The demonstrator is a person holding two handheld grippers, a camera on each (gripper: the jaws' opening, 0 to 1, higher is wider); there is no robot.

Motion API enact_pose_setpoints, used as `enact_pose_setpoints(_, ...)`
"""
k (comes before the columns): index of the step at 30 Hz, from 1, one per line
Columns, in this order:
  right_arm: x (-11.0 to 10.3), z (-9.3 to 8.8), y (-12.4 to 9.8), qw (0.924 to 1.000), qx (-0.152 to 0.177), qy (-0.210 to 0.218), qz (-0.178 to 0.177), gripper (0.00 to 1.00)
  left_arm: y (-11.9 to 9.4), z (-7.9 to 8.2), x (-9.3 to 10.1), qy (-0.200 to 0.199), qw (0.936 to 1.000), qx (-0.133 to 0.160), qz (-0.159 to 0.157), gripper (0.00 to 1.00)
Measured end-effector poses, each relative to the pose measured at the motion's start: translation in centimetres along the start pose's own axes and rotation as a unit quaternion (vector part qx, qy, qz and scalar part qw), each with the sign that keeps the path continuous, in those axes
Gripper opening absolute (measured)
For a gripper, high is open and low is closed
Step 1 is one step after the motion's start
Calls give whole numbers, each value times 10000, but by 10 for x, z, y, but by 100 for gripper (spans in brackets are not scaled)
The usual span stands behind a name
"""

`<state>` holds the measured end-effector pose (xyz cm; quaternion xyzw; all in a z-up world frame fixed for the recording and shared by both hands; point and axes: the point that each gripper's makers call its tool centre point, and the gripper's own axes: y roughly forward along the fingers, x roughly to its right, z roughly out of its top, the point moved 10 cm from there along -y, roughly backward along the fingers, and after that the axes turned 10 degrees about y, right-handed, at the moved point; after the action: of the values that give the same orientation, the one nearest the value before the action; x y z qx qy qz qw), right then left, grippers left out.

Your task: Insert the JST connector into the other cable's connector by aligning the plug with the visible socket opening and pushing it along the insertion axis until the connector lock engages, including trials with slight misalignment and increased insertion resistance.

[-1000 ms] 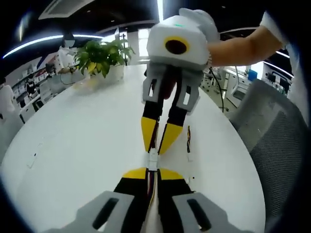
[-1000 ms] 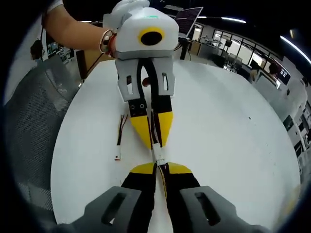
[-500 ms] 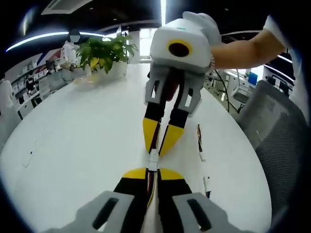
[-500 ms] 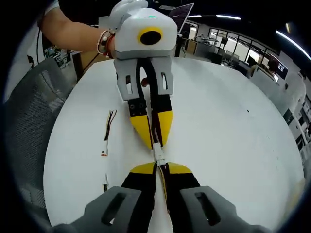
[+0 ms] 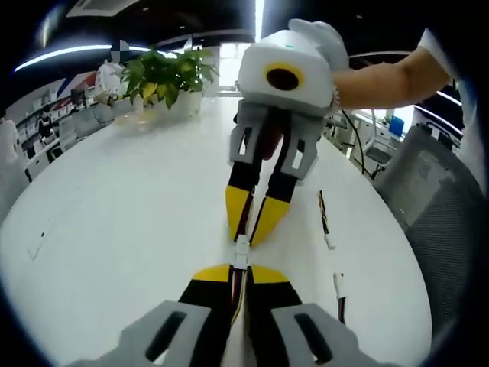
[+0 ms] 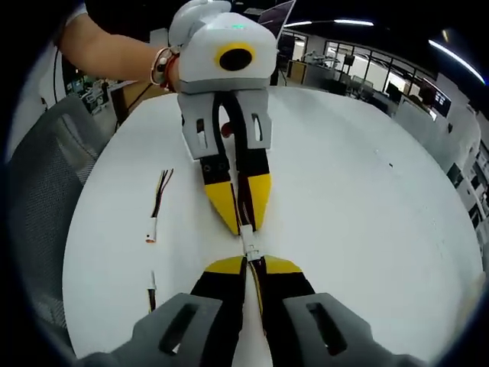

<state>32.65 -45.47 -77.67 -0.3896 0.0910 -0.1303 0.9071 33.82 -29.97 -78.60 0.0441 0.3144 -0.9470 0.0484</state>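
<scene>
- Left gripper (image 5: pixel 240 269) and right gripper (image 6: pixel 248 263) meet tip to tip, each clamped on its cable.
- White connectors (image 5: pixel 241 251) lie on one axis between them, touching; lock probably not seated.

My table (image 5: pixel 114 222) reads bright and evenly lit in both views, a flat white with almost no texture and only soft, faint shadows under my grippers. Light comes from long ceiling strips (image 5: pixel 72 53) overhead, which blow out to pure white streaks against a dark ceiling; similar strips (image 6: pixel 351 23) show in the right gripper view. The windows (image 5: pixel 225 65) behind the plant (image 5: pixel 164 73) glare hard too. The fisheye bends the table edge into a curve and squeezes the room at the margins. The centre is fairly sharp; the far office and the chair (image 6: pixel 34 199) at the side look soft and smeared.
</scene>
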Motion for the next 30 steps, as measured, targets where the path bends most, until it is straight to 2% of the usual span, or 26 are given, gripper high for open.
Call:
enact_pose_setpoints(7,4,-4,2,9996,131,244,37,4,1,-2,-3,-150,9999,23,-2,1)
enact_pose_setpoints(11,3,-4,2,9997,126,222,39,5,1,-2,-3,-195,9998,32,-12,1)
enact_pose_setpoints(16,3,-3,2,9996,114,235,62,5,1,0,-2,2,10000,-96,-24,1)
enact_pose_setpoints(30,3,-4,0,9994,128,318,6,6,0,3,-3,56,9999,-142,6,1)
